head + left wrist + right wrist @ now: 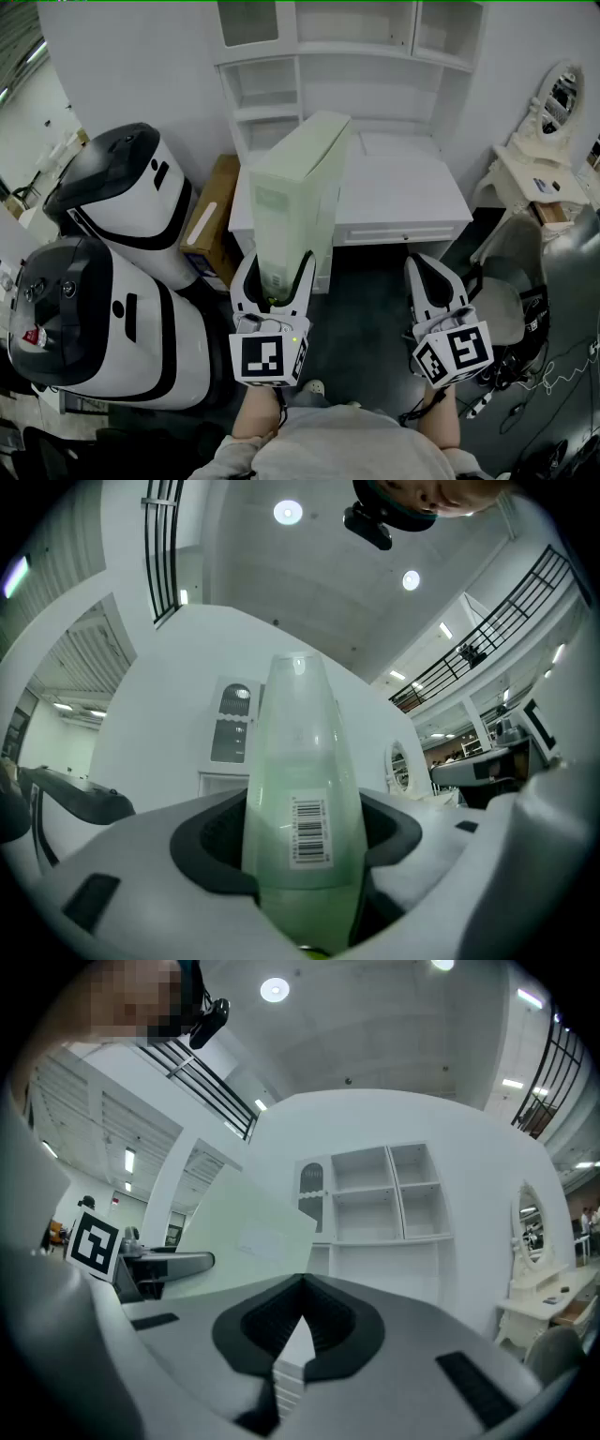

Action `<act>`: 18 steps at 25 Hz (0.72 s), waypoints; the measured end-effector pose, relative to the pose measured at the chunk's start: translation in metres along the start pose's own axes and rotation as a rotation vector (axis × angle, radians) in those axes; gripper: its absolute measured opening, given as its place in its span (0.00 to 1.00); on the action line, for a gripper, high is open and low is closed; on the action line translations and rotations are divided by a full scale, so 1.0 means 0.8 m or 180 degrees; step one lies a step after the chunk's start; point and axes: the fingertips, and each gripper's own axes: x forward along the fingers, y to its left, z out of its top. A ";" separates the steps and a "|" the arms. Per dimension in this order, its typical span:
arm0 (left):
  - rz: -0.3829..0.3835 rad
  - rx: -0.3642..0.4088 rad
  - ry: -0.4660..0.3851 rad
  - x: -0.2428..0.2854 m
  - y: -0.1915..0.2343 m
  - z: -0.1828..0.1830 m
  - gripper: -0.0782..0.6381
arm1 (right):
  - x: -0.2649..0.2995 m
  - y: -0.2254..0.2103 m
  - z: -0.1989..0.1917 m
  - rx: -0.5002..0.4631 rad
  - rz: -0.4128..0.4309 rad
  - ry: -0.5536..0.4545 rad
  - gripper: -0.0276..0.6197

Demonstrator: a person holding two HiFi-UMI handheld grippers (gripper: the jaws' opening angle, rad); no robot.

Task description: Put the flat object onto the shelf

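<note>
Holding green flat box upright at frame centre: left gripper, jaws clamped on its lower edge. Right gripper, lower right: jaws together, empty. Shelf, top centre. Advice: keep box vertical, enter edge-first.

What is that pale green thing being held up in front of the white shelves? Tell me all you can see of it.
It is a flat case of pale green, slightly see-through plastic. A white barcode sticker sits on its narrow edge, a faint label on its broad side. It stands on end, leaning a little, gripped at its lower end by the left tongs, in the air before the white desk. Nothing else touches it.
</note>
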 end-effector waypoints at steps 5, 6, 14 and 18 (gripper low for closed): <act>-0.0003 0.0007 -0.0017 0.000 -0.003 0.001 0.52 | 0.000 0.000 0.002 -0.0014 0.0019 -0.0015 0.06; 0.0000 0.0010 -0.0014 0.000 -0.003 0.001 0.52 | 0.000 0.000 0.002 -0.0016 0.0025 -0.0016 0.06; 0.0006 0.0011 -0.0025 0.002 0.011 0.000 0.52 | 0.013 0.010 0.002 -0.0053 0.0049 -0.0014 0.06; -0.0026 0.0011 -0.0015 0.007 0.022 -0.003 0.52 | 0.024 0.017 0.000 -0.0029 0.0081 0.0004 0.06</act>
